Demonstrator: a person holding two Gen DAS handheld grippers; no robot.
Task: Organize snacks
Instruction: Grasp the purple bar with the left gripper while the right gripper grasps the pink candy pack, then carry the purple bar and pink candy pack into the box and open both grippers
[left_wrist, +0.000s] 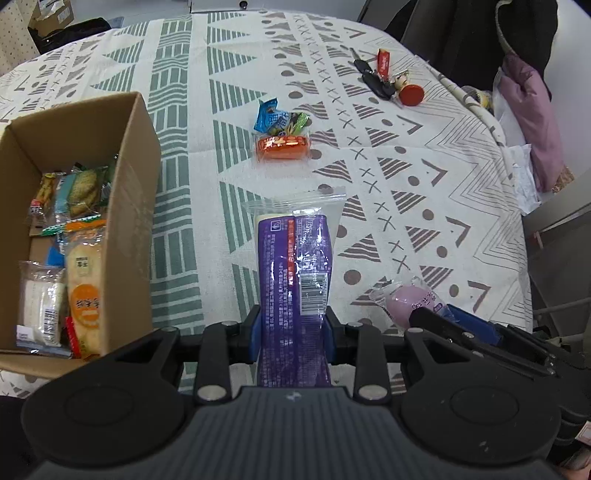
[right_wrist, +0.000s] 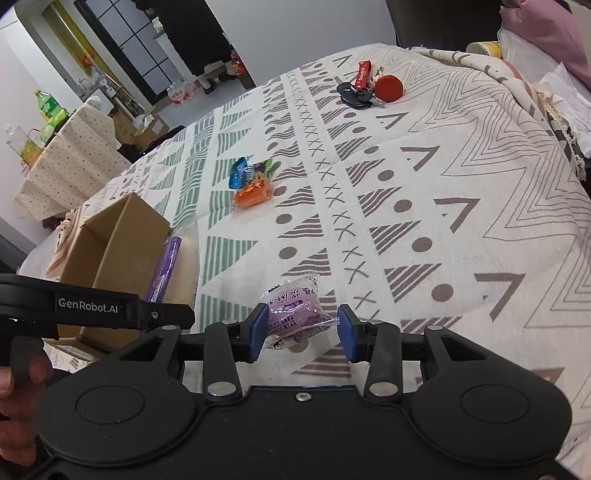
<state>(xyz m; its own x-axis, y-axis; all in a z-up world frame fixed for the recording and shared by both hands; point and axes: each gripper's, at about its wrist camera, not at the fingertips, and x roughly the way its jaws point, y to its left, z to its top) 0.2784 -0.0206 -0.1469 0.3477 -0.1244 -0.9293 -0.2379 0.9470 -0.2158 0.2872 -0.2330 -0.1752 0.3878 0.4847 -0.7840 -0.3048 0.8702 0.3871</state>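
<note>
**Left gripper holds purple pack beside the box; right gripper straddles a pink sweet**

The left gripper (left_wrist: 293, 328) has its blue pads pressed against both sides of a long purple pack (left_wrist: 293, 266), which stands out ahead of the fingers above the tablecloth (left_wrist: 406, 155). The pack has a clear sealed end and a barcode on its face. In the right wrist view the same pack (right_wrist: 166, 269) shows edge-on, just beside the box (right_wrist: 122, 243).

The box (left_wrist: 136, 221) is open cardboard, standing on the cloth to the left of the held pack. Inside it lie several snacks: a rice cracker pack (left_wrist: 85, 295) with an orange circle, a white pack (left_wrist: 42, 314) with a barcode, and green and yellow packets (left_wrist: 81, 188) further back.

The right gripper (right_wrist: 303, 330) has its fingers set wide, one on each side of a pink sweet (right_wrist: 293, 314) in a clear wrapper that lies on the cloth. The left pad looks to be touching the wrapper; the right pad stands clear of it. The sweet (left_wrist: 410, 302) also shows low right in the left wrist view.

Further out on the cloth sits a small heap: an orange pack (left_wrist: 282, 147) with a blue packet (left_wrist: 269, 118) and a green one just behind it. Well beyond lie keys (left_wrist: 376, 79) with a red tag and a red disc.

A hand (right_wrist: 18, 398) grips the left gripper's handle.
</note>
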